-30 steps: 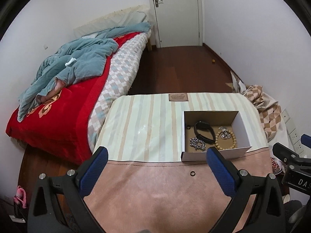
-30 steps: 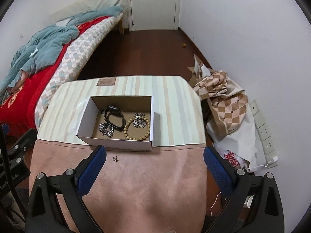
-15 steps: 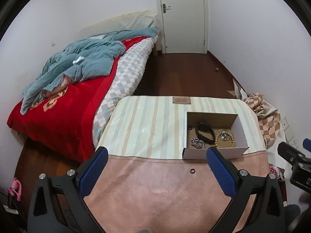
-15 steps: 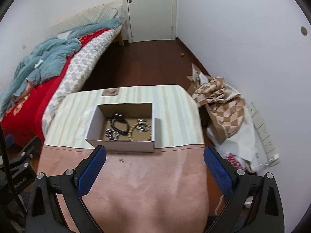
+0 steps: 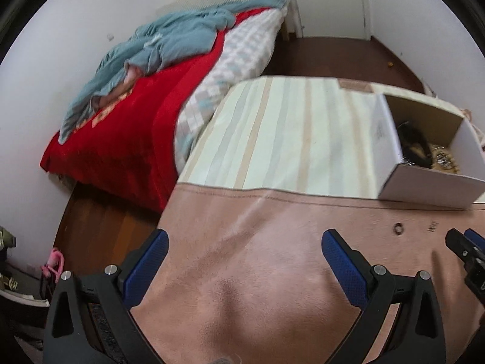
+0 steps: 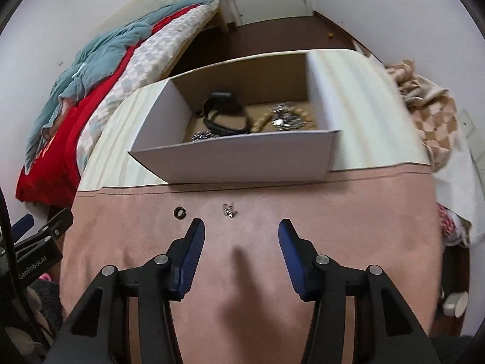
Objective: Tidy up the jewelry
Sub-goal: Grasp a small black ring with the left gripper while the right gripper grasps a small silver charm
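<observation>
A white cardboard box (image 6: 236, 157) stands on the table and holds a black band (image 6: 224, 115), a wooden bead bracelet (image 6: 263, 121) and silver chains (image 6: 285, 119). On the pink cloth before the box lie a small dark ring (image 6: 180, 212) and a small silver earring (image 6: 229, 210). My right gripper (image 6: 239, 233) is open and empty, low over the cloth just short of the earring. My left gripper (image 5: 244, 250) is open and empty, over the cloth left of the box (image 5: 424, 179); the ring (image 5: 398, 228) and the earring (image 5: 433, 226) lie to its right.
The table has a striped cloth (image 5: 288, 133) at the back. A bed with a red blanket (image 5: 127, 121) stands to the left. A checked cloth pile (image 6: 430, 109) lies right of the table. The right gripper's tip shows in the left wrist view (image 5: 463, 248).
Both grippers have dropped low towards the table. The right one has moved in close to the ring and earring; the left one has swung left, so the box sits at its right edge.
</observation>
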`<state>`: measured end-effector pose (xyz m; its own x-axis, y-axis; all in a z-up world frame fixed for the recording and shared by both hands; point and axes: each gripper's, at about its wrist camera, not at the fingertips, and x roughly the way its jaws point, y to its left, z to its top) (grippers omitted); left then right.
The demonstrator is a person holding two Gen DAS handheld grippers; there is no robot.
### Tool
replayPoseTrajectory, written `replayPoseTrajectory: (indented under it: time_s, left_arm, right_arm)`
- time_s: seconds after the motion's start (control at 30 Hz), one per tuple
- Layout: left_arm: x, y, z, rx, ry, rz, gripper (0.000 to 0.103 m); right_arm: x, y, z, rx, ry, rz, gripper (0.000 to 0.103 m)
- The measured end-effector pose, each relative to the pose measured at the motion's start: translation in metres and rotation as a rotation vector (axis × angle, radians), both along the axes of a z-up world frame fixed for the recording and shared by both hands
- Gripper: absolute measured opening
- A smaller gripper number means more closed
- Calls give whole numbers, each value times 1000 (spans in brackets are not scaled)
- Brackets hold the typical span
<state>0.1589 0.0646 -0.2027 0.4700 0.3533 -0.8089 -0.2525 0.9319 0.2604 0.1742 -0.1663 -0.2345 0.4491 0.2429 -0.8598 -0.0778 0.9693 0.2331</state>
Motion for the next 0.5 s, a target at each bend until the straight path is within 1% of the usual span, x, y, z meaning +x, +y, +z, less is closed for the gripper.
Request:
replayPoseTrajectory:
  time_s: [0.07, 0.1, 0.13, 0.2, 0.27, 0.3, 0.33, 0.37, 0.43, 0.5]
  left_arm:
    - [4, 4, -8, 3, 19, 3, 103]
    - [6, 5, -12, 2, 27, 3, 103]
    - [7, 6, -14, 1, 34, 3, 103]
    - [10, 8, -19, 2, 48, 2, 103]
    - [12, 7, -23, 1, 58, -2, 103]
    - [13, 7, -25, 1, 61, -4, 103]
    - [14, 6, -27, -2, 66, -6, 103]
    - [16, 6, -28, -6, 69, -9, 103]
    - [20, 3, -30, -15, 76, -15, 103]
    - [22, -4, -31, -40, 79, -39, 103]
  right_arm:
    - [4, 11, -10, -1, -12, 21, 52]
    - [6, 16, -15, -12, -15, 30, 49]
    - [7, 21, -19, -19, -17, 39, 43]
    - [11, 30, -27, -29, -12, 54, 36]
    - [12, 36, -29, -55, -43, 60, 31]
    - [13, 40, -31, -73, -52, 66, 25]
    - [14, 41, -32, -80, -53, 68, 13]
    - [15, 41, -32, -93, -59, 65, 10]
    - [14, 38, -31, -83, -62, 71, 9]
    - [13, 32, -29, -73, -61, 57, 9]
